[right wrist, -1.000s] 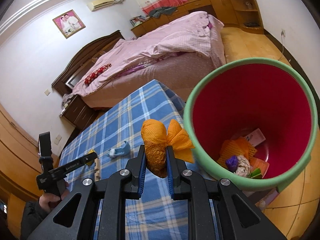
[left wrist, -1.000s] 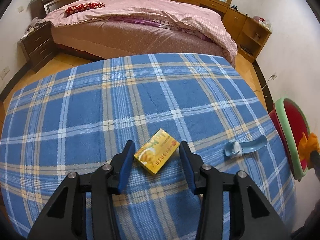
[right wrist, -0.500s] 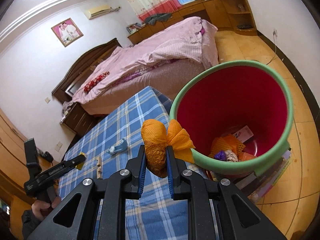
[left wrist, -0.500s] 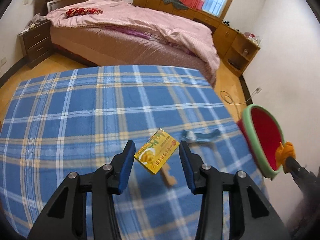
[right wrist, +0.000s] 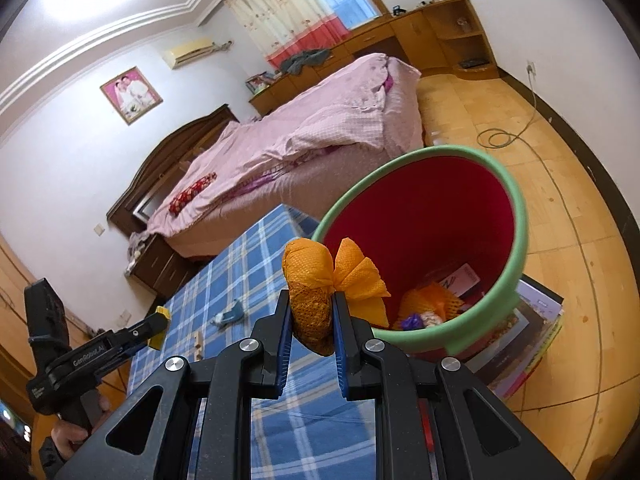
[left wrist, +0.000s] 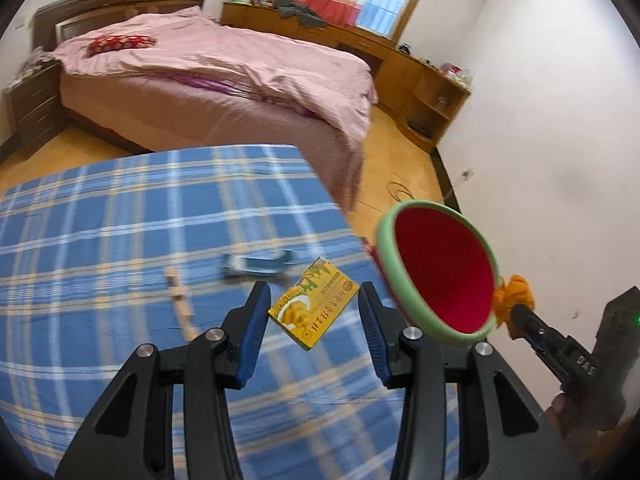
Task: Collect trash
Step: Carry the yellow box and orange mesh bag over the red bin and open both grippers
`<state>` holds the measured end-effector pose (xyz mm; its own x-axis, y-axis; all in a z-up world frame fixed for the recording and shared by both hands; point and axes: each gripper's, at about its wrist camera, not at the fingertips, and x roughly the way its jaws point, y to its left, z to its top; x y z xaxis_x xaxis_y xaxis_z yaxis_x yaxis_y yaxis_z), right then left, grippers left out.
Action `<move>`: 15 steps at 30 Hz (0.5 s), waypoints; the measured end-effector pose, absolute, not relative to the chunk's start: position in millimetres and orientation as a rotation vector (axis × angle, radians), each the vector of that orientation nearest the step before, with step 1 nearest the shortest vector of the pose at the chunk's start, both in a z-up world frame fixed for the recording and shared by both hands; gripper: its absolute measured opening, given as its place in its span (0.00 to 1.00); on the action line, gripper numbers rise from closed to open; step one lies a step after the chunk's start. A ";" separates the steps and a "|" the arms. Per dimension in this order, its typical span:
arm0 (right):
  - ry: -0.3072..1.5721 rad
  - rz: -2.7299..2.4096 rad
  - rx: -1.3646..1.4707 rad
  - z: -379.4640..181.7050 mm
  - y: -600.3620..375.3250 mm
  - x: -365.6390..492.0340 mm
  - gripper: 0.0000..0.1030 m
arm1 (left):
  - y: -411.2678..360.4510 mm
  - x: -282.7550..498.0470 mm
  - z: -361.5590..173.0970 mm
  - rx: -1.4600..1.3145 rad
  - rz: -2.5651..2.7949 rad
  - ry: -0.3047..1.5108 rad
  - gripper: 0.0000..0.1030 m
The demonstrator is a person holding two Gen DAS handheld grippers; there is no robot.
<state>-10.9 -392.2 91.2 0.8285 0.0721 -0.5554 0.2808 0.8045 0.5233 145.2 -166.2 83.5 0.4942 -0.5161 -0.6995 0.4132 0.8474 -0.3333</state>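
Note:
My left gripper point(left wrist: 312, 312) is shut on a small yellow box point(left wrist: 314, 307), gripped by its corners and held above the blue plaid table point(left wrist: 120, 240). It also shows in the right wrist view point(right wrist: 158, 326). My right gripper point(right wrist: 311, 320) is shut on a crumpled orange net wrapper point(right wrist: 316, 280), held beside the rim of the red bin with a green rim point(right wrist: 516, 248). The bin point(left wrist: 440, 272) stands just past the table's right edge and holds several pieces of trash.
A blue-grey object point(left wrist: 260, 266) and a small wooden stick point(left wrist: 180, 300) lie on the table. A stack of books point(right wrist: 520, 344) sits under the bin. A pink bed point(left wrist: 220, 80) stands beyond the table. A cable point(right wrist: 504, 132) lies on the wood floor.
My left gripper has lifted the yellow box off the table and swung right toward the bin. My right gripper, still holding the orange wrapper, has drawn back a little from the bin.

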 end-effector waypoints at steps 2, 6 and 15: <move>0.587 -0.130 0.642 90.8 -404.1 -15.0 0.18 | -186.2 143.6 84.2 -0.116 -0.595 0.889 0.44; 0.584 -0.151 0.649 87.7 -421.4 -17.7 0.18 | -226.0 141.7 81.8 -0.093 -0.656 0.889 0.44; 0.602 -0.189 0.687 64.1 -454.6 -15.8 0.18 | -310.5 144.1 63.6 0.006 -0.777 0.895 0.44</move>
<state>-15.8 -454.6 64.1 0.8150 0.0291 -0.5787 0.3550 0.7642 0.5384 144.1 -310.5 63.6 0.3765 -0.6049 -0.7017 0.6098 0.7320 -0.3038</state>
